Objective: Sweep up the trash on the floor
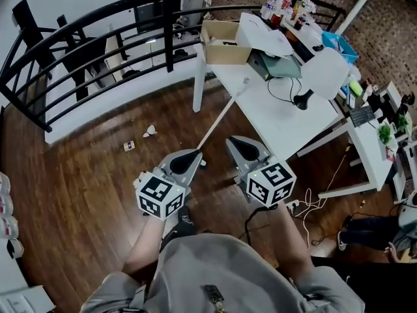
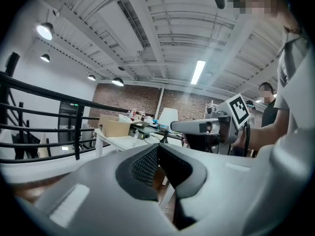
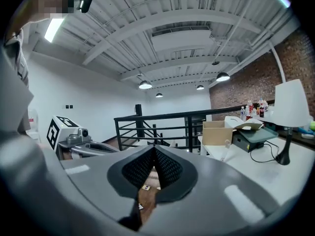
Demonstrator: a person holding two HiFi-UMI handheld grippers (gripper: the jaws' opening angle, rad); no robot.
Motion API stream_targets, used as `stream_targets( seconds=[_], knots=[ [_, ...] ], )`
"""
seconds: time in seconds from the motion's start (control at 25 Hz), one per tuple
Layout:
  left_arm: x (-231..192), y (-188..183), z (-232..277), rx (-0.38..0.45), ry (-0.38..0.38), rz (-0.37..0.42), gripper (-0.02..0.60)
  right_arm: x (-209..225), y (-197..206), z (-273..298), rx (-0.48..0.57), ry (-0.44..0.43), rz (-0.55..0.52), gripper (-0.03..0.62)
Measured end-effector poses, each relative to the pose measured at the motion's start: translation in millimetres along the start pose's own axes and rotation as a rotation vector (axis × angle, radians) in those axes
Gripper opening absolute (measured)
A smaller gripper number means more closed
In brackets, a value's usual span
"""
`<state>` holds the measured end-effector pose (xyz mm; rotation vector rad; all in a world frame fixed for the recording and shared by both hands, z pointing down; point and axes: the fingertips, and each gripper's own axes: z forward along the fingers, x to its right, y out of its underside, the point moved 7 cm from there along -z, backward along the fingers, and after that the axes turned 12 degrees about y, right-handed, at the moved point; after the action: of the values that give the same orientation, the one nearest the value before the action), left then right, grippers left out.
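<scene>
Ahead of left hand-held gripper (image 1: 197,154) and right hand-held gripper (image 1: 234,141), both closed, empty: broom handle (image 1: 221,113) leans on tabletop (image 1: 280,122), likely parked for pickup; paper scrap (image 1: 150,130), small box (image 1: 129,146) lie on floor (image 1: 98,175), ahead-left.

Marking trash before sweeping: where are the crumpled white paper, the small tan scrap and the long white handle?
crumpled white paper (image 1: 150,130): head view, middle of the wad.
small tan scrap (image 1: 129,146): head view, its centre.
long white handle (image 1: 221,115): head view, midway along the shaft.

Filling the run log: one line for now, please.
left claw: shut, empty | right claw: shut, empty | trash: on floor | handle: leaning on table
</scene>
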<state>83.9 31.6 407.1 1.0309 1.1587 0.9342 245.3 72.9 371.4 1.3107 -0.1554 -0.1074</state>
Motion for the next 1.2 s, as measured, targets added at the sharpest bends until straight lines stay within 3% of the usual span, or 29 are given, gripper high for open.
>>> stream_targets(
  seconds=[0.32, 0.68, 0.72, 0.96, 1.2],
  knots=[
    [-43.2, -0.8, 52.4, -0.033, 0.048, -0.041, -0.009, 57.7, -0.5, 36.3, -0.045, 0.082, 0.032, 0.0],
    [-74.3, 3.8, 121.5, -0.042, -0.035, -0.054, -0.009, 158.1, 26.2, 100.2, -0.116, 0.055, 0.057, 0.009],
    [-77.8, 5.1, 127.5, -0.046, -0.046, -0.054, -0.009, 169.8, 30.8, 110.2, -0.127, 0.053, 0.065, 0.06],
    [-93.5, 19.3, 150.8, -0.078, -0.111, -0.085, -0.009, 234.4, 61.6, 173.2, -0.196, 0.116, 0.006, 0.172],
    [-109.6, 30.0, 149.8, -0.1, -0.195, -0.131, -0.009, 278.4, 83.4, 236.7, -0.281, 0.111, 0.048, 0.278]
  ],
)
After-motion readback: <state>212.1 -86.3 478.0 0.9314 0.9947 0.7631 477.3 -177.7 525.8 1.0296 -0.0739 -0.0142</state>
